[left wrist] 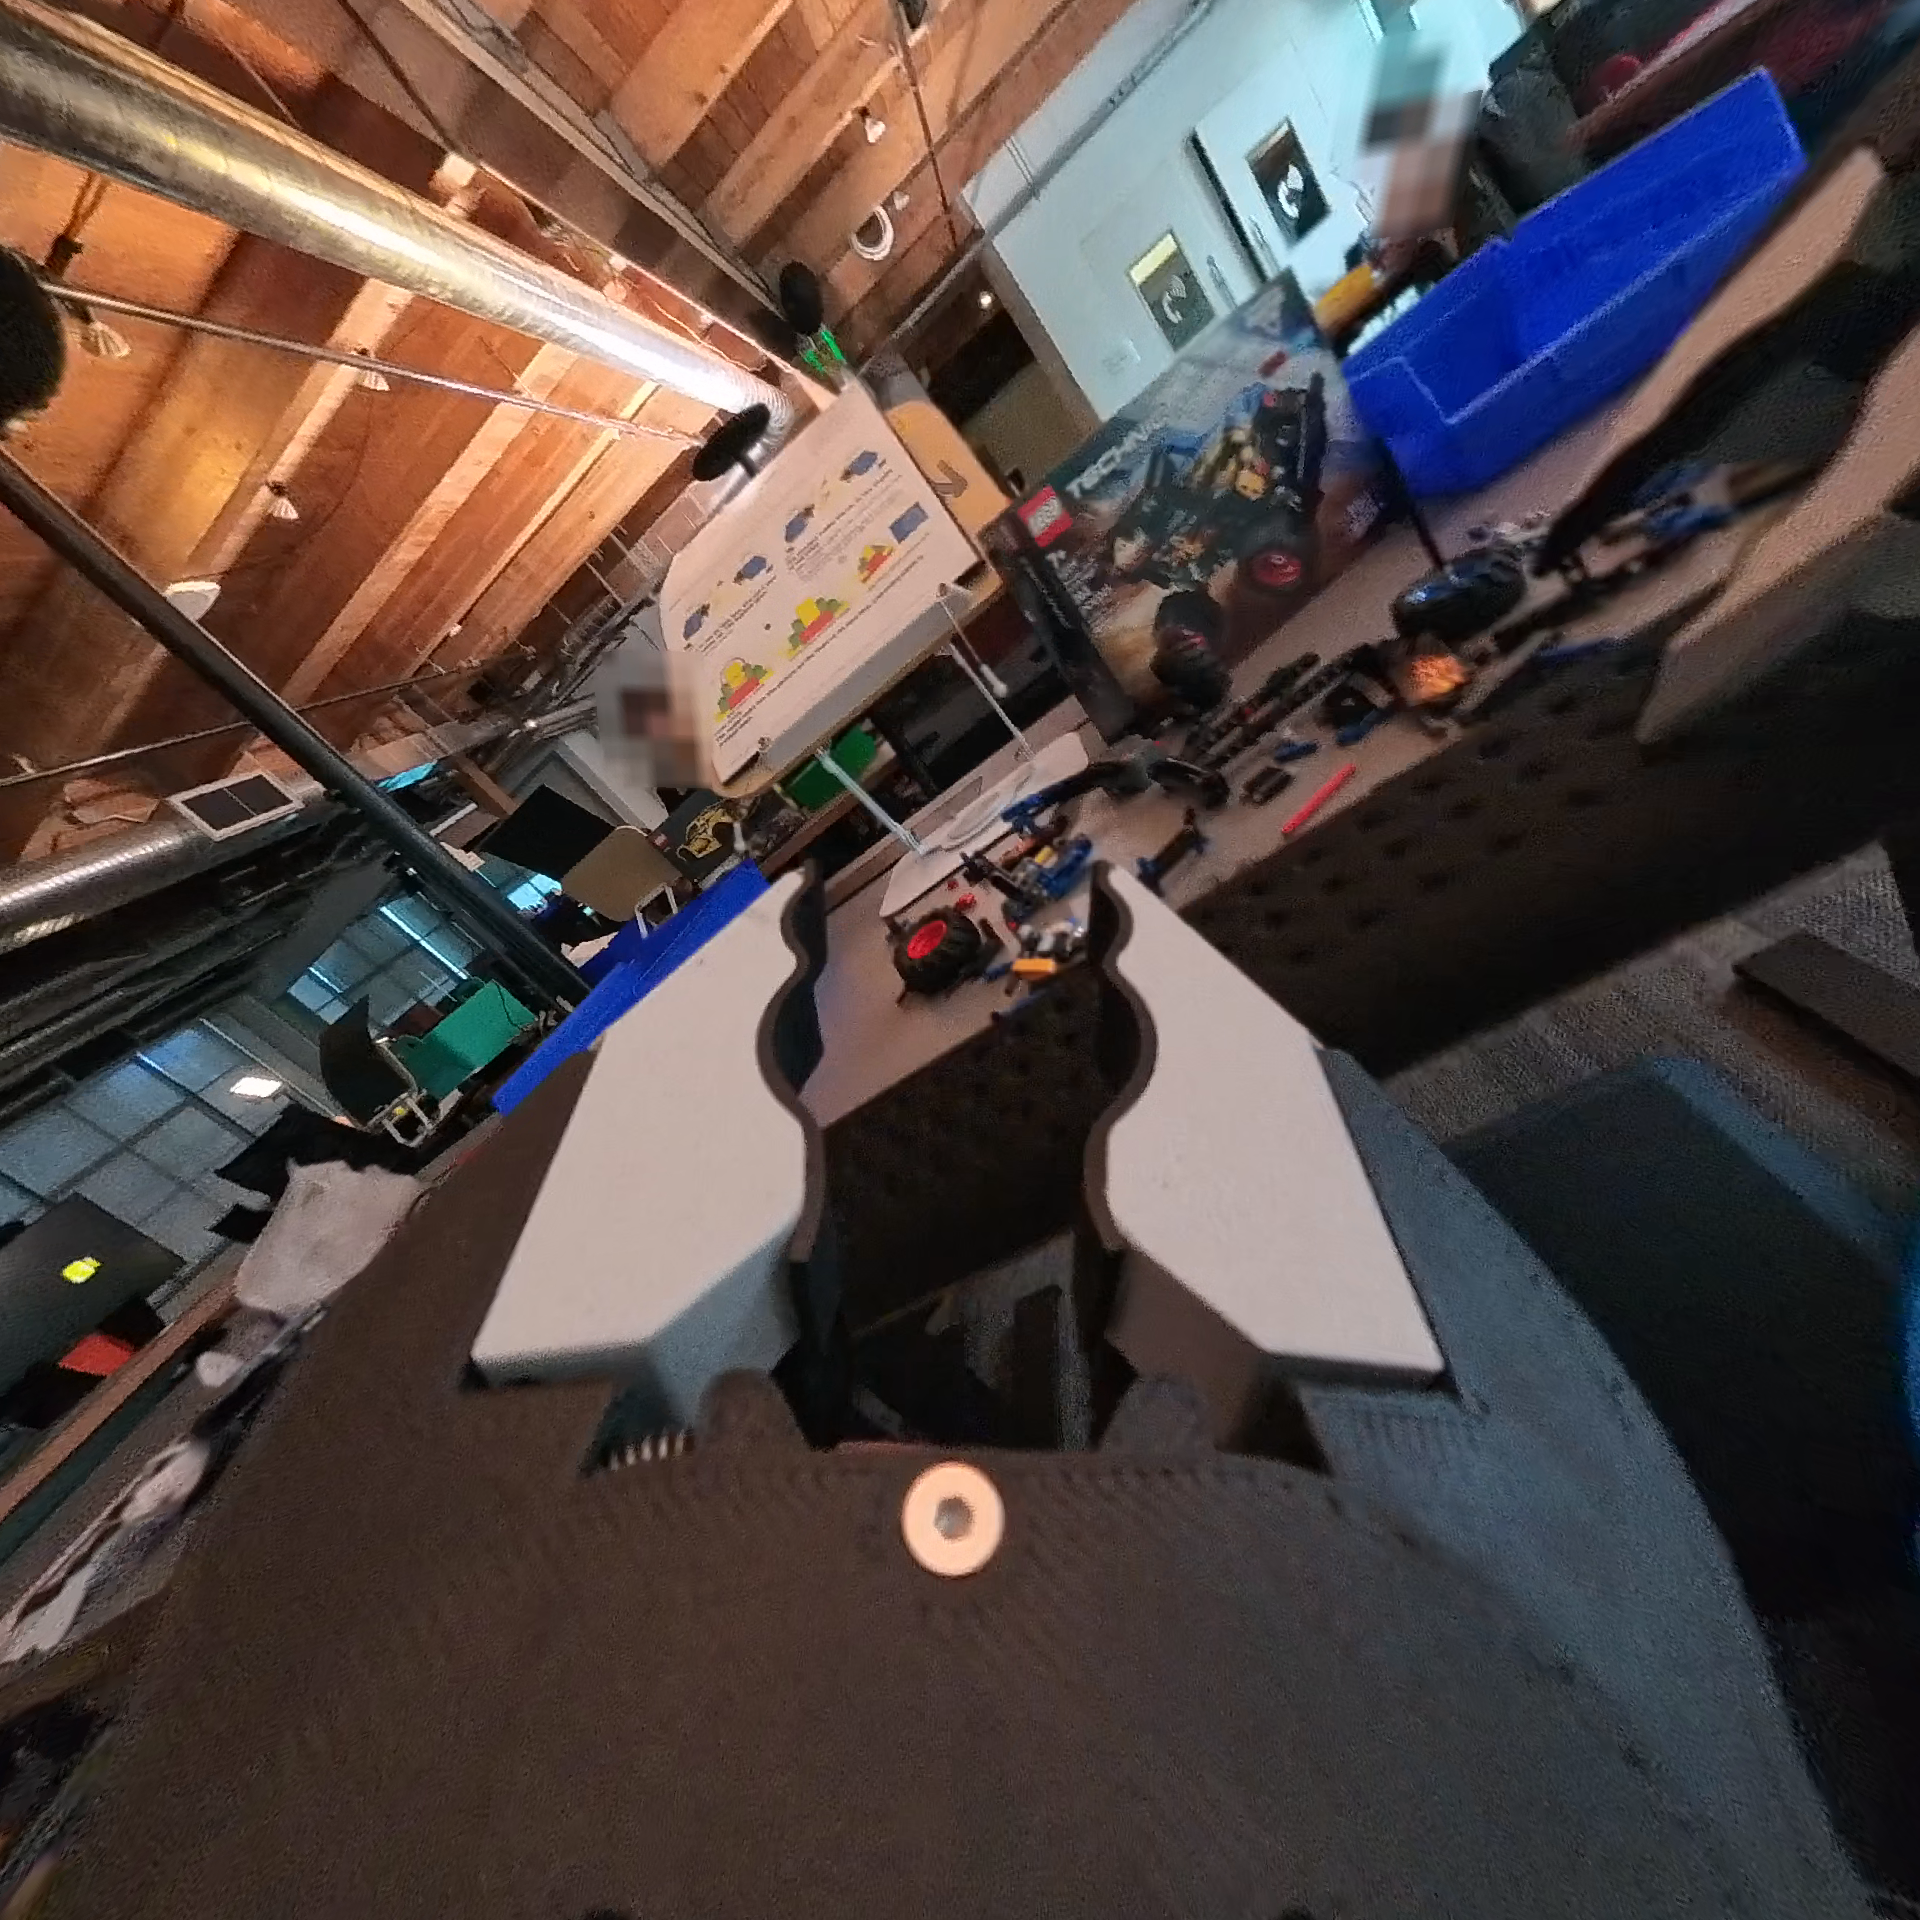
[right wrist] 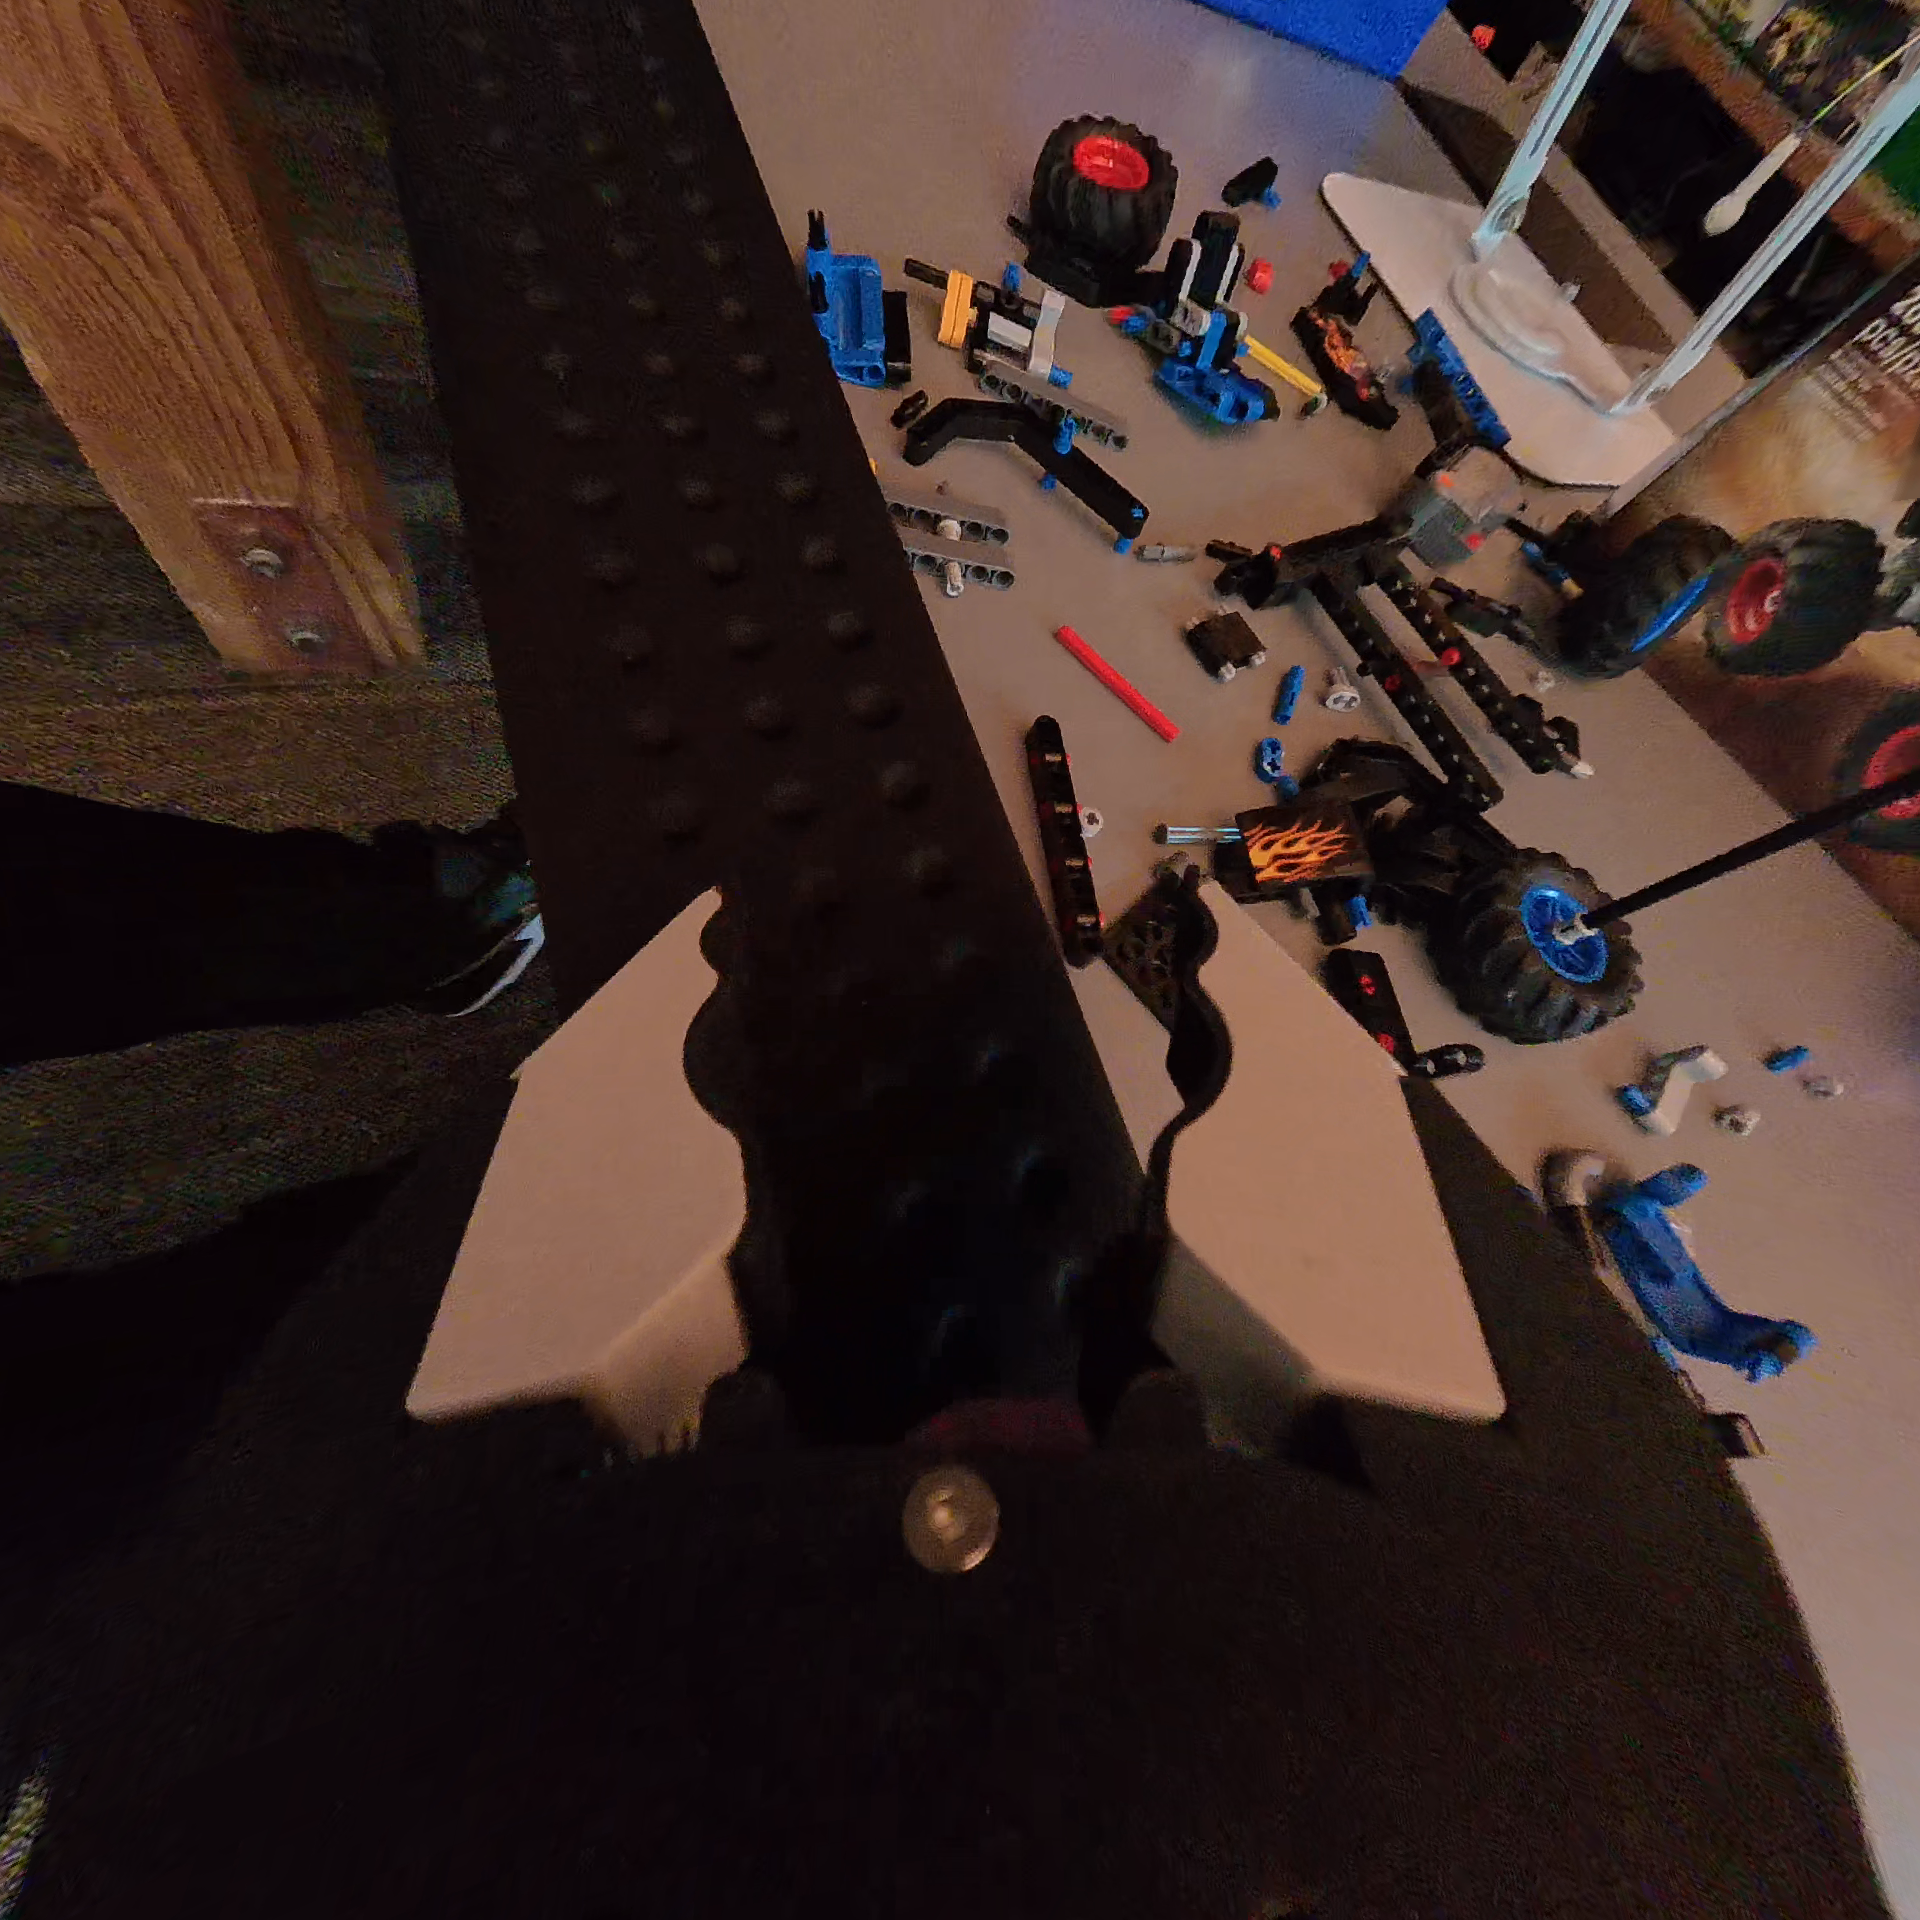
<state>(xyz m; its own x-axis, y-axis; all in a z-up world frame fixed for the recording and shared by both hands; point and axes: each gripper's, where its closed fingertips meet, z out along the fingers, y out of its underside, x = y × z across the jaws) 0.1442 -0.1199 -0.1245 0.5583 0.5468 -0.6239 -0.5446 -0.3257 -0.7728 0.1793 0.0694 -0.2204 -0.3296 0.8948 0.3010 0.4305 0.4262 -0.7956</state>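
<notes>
- Two grippers show, each with its pale fingers spread apart and nothing between them; the left gripper (left wrist: 951, 883) hangs off the table's near edge, tilted up toward the room, and the right gripper (right wrist: 956, 904) hovers over the table's dark perforated side.
- A grey table (right wrist: 935, 125) carries the clutter; its side is black with rows of round holes, and a wooden post (right wrist: 177, 312) stands beside it on grey carpet.
- Overhead in the left wrist view run timber ceiling boards and a long silver duct (left wrist: 364, 218); blue bins (left wrist: 1579, 291) sit at the far end of the table.
- A toy-set box (left wrist: 1195, 540) printed with a monster truck stands upright on the table, next to a propped instruction sheet (left wrist: 821, 582) on a white stand.
- Loose building-toy parts lie scattered: a black tyre with a red hub (right wrist: 1107, 192), a second tyre with a blue hub (right wrist: 1538, 940) fixed to a black chassis piece, a flame-printed panel (right wrist: 1299, 852), a red axle rod (right wrist: 1117, 684), black holed beams, and small blue connectors.
- Nearest the right gripper's fingertip is a black triangular holed piece (right wrist: 1148, 945), just beside a long black beam (right wrist: 1062, 831); whether the finger touches it cannot be told.
- A blue curved part (right wrist: 1683, 1288) lies apart near the table's edge.
</notes>
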